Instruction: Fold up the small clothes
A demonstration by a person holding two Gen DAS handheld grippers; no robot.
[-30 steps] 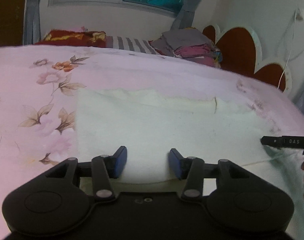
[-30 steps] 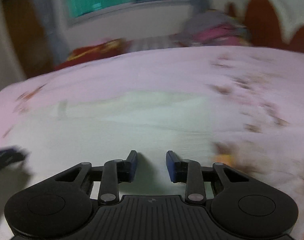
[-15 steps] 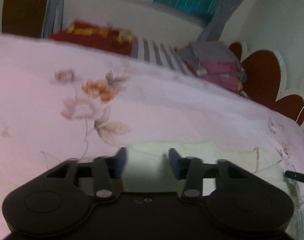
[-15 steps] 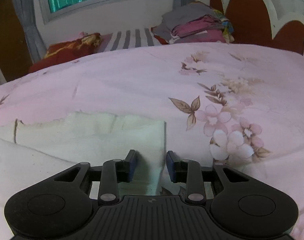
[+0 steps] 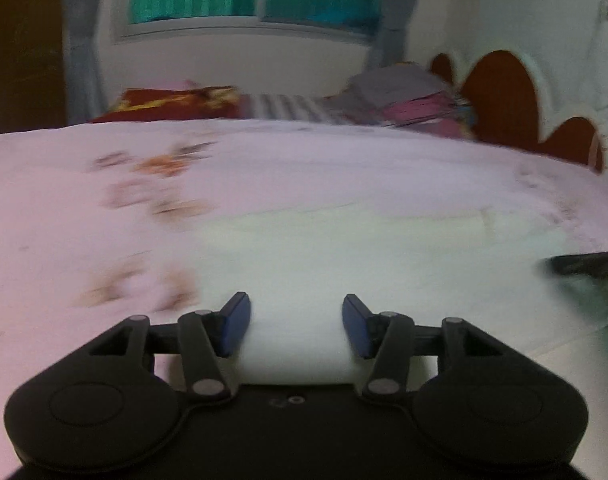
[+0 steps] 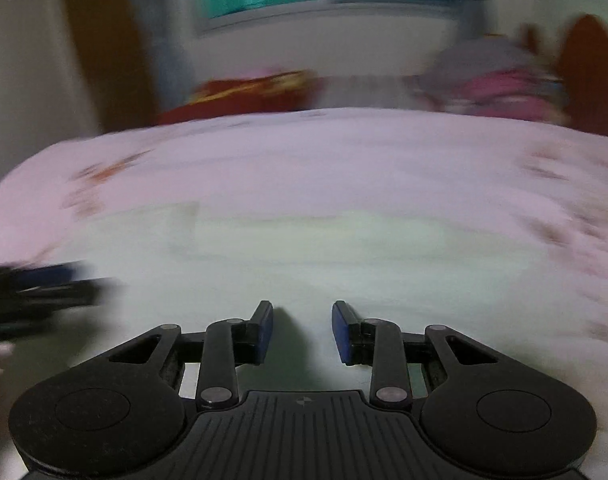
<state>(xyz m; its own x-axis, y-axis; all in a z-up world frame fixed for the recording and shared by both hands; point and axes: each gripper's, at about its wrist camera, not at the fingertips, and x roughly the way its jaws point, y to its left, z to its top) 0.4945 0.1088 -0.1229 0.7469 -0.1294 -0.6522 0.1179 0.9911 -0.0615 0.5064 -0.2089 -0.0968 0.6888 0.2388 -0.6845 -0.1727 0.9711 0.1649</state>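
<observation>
The pale cloth (image 5: 344, 264) lies flat on the bed (image 5: 264, 168), apparently folded at least once; more folds likely remain. The left hand-held gripper (image 5: 296, 328), just widening, and the narrower right hand-held gripper (image 6: 303, 330) hold nothing.

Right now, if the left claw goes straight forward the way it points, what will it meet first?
Most likely the pale cloth spread on the pink flowered bed cover. The left claw is open, tilted down over the cloth, with nothing between its fingers. The picture is blurred, so depth is uncertain.
</observation>
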